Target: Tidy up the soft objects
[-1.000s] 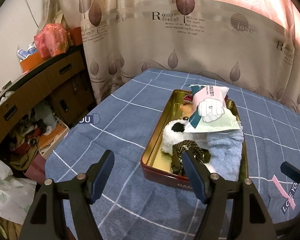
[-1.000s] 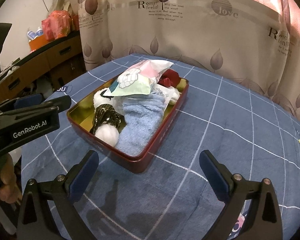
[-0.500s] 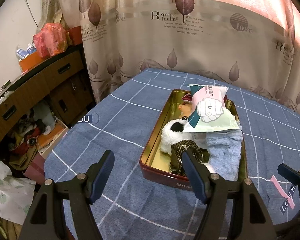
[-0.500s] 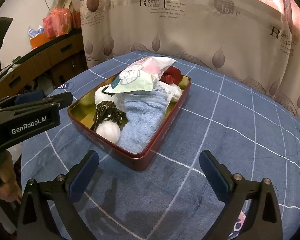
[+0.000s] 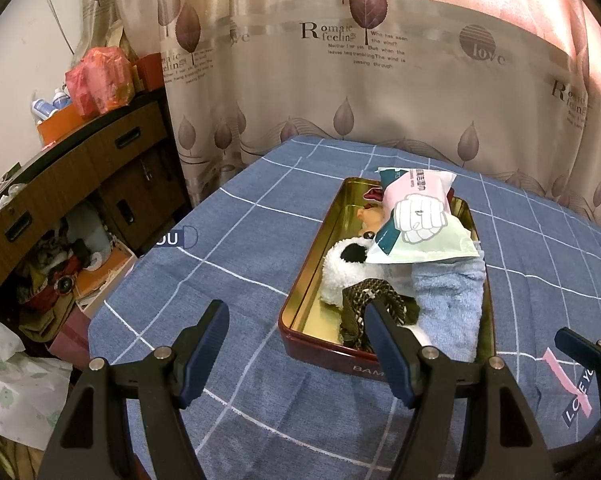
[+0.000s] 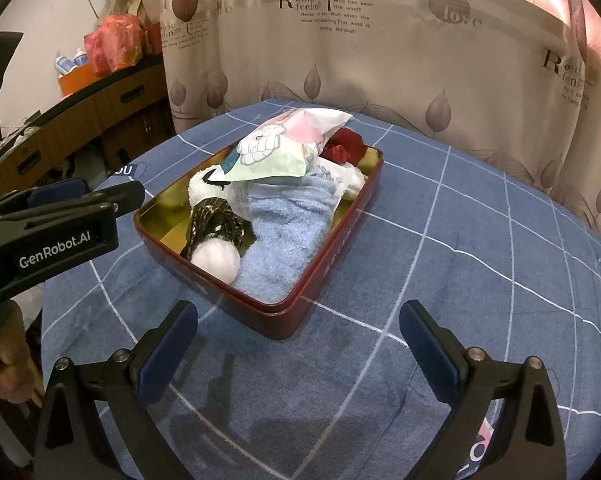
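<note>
Leaf-print curtain (image 5: 380, 80) behind blue checked tablecloth (image 5: 240, 248); wooden cabinet (image 5: 80, 176), orange-red bag (image 5: 100, 80) on top.

Both tools are held level with fingers spread wide and nothing between them: the left tool (image 5: 294, 344) sits just left of the right tool (image 6: 298, 342), gripped by a hand (image 6: 4, 364).

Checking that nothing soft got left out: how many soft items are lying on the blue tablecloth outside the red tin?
0. Everything soft sits inside the red tin: blue towel, white plush, tissue pack, red cloth. The tablecloth nearest the grippers is partly hidden.
</note>
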`<action>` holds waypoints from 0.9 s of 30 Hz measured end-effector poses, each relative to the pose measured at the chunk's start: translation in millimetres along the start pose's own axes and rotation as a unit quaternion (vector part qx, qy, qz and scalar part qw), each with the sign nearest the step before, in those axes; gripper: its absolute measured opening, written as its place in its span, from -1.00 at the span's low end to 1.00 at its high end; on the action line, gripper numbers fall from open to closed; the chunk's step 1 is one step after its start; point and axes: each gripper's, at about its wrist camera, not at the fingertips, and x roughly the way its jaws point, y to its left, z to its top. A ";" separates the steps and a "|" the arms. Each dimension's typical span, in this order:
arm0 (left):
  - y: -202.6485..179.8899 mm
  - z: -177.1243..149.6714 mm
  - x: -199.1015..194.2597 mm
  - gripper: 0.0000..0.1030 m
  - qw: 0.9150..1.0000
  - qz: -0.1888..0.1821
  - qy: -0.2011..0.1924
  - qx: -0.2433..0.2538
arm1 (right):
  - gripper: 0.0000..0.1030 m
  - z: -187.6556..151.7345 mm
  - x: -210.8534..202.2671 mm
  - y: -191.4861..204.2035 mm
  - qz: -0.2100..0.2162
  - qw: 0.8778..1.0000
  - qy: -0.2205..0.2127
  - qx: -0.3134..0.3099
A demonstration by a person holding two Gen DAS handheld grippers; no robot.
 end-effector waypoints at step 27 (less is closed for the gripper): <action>-0.7 -0.3 -0.1 0.41 1.000 0.000 0.000 0.002 | 0.94 -2.7 2.3 1.1 -0.001 1.000 0.004 0.000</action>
